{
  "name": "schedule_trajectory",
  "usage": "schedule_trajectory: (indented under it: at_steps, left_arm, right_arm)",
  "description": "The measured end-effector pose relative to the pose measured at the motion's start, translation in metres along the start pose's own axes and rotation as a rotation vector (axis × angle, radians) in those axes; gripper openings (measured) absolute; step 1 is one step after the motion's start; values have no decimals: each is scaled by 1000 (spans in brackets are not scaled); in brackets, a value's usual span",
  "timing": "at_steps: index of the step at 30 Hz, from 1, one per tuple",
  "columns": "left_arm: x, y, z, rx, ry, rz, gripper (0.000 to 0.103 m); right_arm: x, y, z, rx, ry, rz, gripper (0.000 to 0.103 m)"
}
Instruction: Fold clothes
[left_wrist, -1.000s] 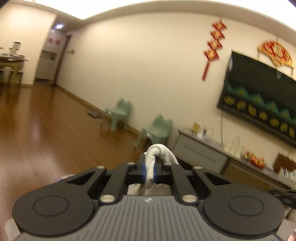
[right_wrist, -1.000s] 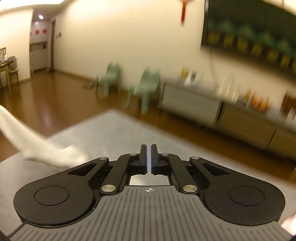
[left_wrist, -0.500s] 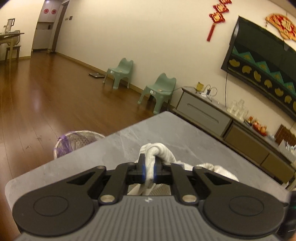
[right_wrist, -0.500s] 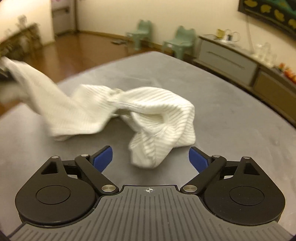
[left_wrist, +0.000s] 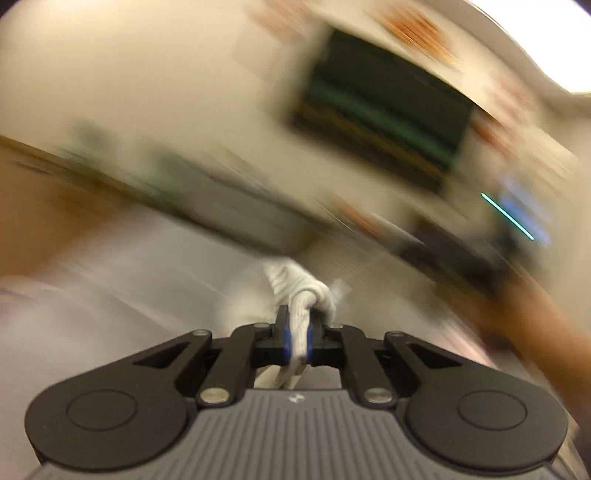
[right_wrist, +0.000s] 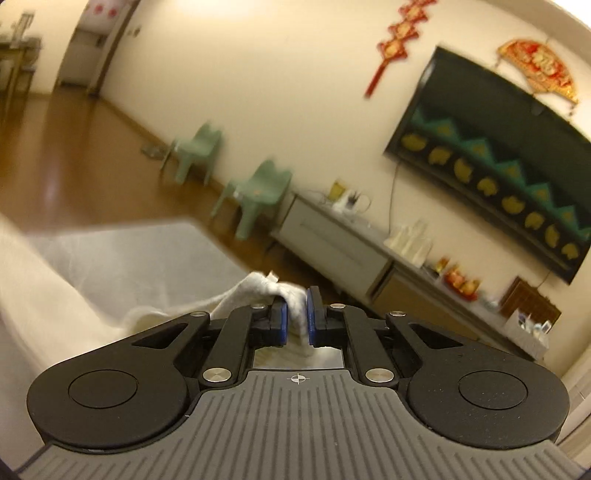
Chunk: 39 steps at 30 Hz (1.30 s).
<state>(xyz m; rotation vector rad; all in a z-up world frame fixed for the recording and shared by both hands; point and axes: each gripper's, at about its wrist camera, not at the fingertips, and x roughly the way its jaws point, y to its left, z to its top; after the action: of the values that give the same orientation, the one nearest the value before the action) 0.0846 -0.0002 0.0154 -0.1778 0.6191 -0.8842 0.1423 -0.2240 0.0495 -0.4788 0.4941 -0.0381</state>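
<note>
The left gripper pinched the white garment amid heavy blur. Only the right view clearly showed green chairs; there the right gripper was closing on cloth.

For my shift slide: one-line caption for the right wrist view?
Right gripper closing on a bunch of white ribbed garment above the grey table.

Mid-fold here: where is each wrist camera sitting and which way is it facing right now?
Left wrist: on the left gripper, looking along its fingers at pinched white garment; background smeared; blurred forearm at right.
Right wrist: on the right gripper, jaws closing on the garment, facing the TV wall over the grey table.
Shared: garment, TV.
</note>
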Motion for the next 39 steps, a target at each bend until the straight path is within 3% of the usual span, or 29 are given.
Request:
schedule_trajectory:
  at_steps: [1, 2, 3, 5, 7, 8, 10, 12, 15, 18, 21, 25, 26, 29, 31, 32, 35, 37, 39]
  left_arm:
    - [15, -18, -11, 61, 101, -104, 12]
    - [24, -35, -21, 140, 151, -144, 14]
    - [30, -49, -29, 211, 188, -174, 15]
    - [30, -60, -35, 304, 199, -193, 15]
    - [23, -48, -26, 272, 162, -201, 21]
    - [21, -37, -19, 226, 141, -198, 25]
    - [22, -12, -5, 125, 101, -154, 29]
    - [39, 12, 9, 19, 94, -65, 31]
    - [88, 36, 28, -74, 148, 102, 34]
    - [145, 40, 31, -39, 219, 176, 37]
    - [191, 24, 24, 8, 275, 212, 43]
    - [215, -2, 4, 160, 296, 304, 42]
    - [216, -2, 1, 175, 296, 345, 34]
    - [212, 4, -7, 210, 284, 487, 30]
    - [195, 21, -7, 169, 268, 583, 26]
    - [183, 32, -7, 128, 257, 629, 26]
    - [138, 70, -11, 4, 217, 731, 27]
    - [110, 84, -14, -32, 224, 701, 28]
    - [79, 91, -8, -68, 196, 651, 28]
  right_arm:
    - [9, 1, -10, -33, 101, 47, 17]
    - [17, 2, -26, -65, 182, 62, 30]
    - [22, 2, -41, -93, 228, 39, 46]
    - [20, -4, -67, -101, 270, -3, 55]
    - [9, -20, -84, -10, 269, 13, 70]
    - [2, -29, -92, 43, 266, 28, 83]
    - [-7, -45, -108, 129, 251, 49, 91]
    - [-10, -62, -124, 226, 264, 74, 92]
    - [-3, -79, -146, 399, 292, 147, 92]
    - [6, -83, -163, 478, 308, 168, 92]
    - [16, -77, -175, 469, 332, 181, 93]
    - [31, -60, -181, 427, 382, 250, 91]
    - [34, -53, -184, 392, 396, 252, 84]
    - [42, -39, -188, 288, 460, 240, 46]
    - [43, -39, -185, 235, 471, 188, 39]
    - [42, -38, -184, 189, 478, 147, 31]
    - [42, -32, -187, 32, 502, 28, 29]
    - [43, -26, -191, -61, 513, -27, 30]
    - [38, -27, -184, -64, 492, -25, 57]
